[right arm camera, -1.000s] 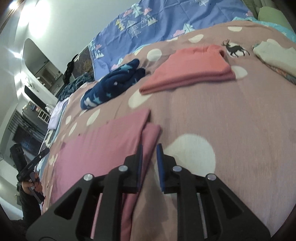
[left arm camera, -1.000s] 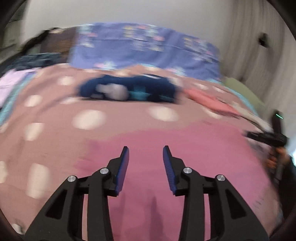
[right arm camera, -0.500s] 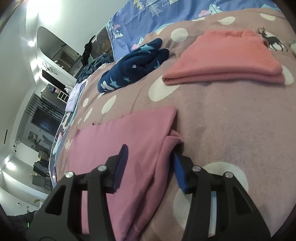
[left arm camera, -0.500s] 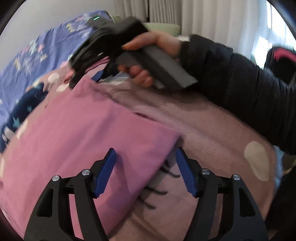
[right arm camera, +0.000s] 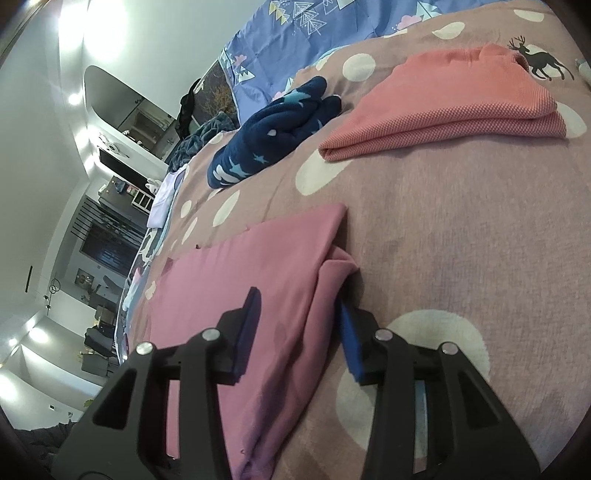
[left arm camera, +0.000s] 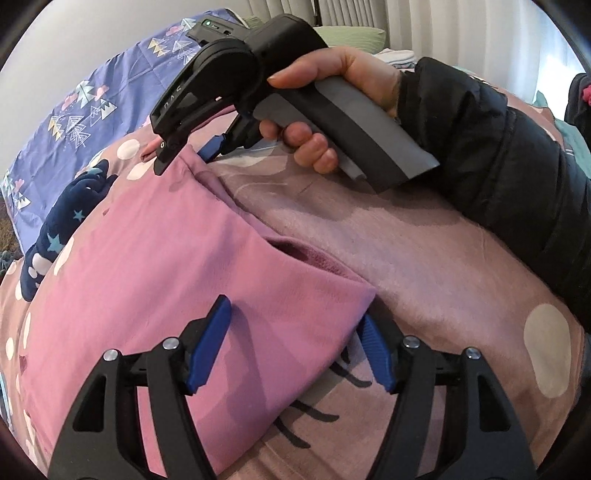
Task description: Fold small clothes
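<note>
Your left wrist camera sat just behind the left gripper (left arm camera: 295,347), close above the bed (left arm camera: 443,258) and tilted steeply down, facing the corner of the pink garment (left arm camera: 166,277) and, beyond it, your right hand (left arm camera: 332,110) with its tool. Your right wrist camera rode behind the right gripper (right arm camera: 299,332), low over the bed, looking along it at a shallower tilt toward the wall and the room at left. Both views shared the pink garment, the navy star-print garment (right arm camera: 273,129) and the blue patterned bedding (right arm camera: 314,26).
</note>
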Demonstrator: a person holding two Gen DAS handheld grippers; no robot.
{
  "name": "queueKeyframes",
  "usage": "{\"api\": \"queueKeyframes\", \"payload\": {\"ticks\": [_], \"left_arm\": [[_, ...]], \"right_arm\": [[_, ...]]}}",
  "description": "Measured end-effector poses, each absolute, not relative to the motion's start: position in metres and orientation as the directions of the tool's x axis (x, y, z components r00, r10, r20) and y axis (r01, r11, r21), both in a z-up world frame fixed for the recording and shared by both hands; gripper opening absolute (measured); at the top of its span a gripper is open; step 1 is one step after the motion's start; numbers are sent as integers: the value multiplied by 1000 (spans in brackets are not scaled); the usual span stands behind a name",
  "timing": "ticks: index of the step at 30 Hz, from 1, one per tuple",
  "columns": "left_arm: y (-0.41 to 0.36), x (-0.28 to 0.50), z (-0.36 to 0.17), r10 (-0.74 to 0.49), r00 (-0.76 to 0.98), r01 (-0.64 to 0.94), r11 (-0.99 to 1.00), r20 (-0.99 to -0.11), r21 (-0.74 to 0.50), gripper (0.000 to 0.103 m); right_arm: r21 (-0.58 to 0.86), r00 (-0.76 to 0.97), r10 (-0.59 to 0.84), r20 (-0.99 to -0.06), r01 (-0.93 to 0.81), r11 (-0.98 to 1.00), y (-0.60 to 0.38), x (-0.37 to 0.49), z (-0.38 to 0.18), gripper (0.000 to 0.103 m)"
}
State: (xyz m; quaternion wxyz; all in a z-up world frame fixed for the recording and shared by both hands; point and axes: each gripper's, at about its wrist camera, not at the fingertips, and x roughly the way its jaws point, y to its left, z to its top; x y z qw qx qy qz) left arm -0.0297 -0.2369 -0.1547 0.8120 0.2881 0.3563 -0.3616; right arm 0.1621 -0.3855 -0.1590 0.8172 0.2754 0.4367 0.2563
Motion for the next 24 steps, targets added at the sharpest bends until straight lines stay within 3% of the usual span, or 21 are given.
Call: {"api": "queueKeyframes", "payload": {"ticks": [16, 18, 19, 20, 22, 24], "left_arm": [[-246, -24, -152, -411, 455, 797, 584, -790, 155, 68], [-247, -29, -151, -435, 441, 818, 554, -785, 152, 50], [-250, -32, -151, -445, 429, 834, 529, -786, 155, 29], [-252, -35, -152, -444, 429, 841, 515, -787, 167, 15], [-253, -39, -152, -449, 438, 846, 498, -779, 189, 7], [-253, -43, -149, -468, 436, 856, 479, -769, 194, 6]], "right_arm": [[669, 492, 661, -566, -194, 717, -382, 165, -163, 40], [661, 496, 653, -573, -191, 725, -382, 165, -163, 35], [655, 500, 644, -579, -185, 732, -382, 165, -164, 29], [649, 505, 635, -585, -177, 740, -382, 165, -164, 18], [655, 511, 623, -592, -145, 742, -386, 167, -167, 10], [687, 513, 642, -569, -132, 715, -390, 168, -168, 9]]}}
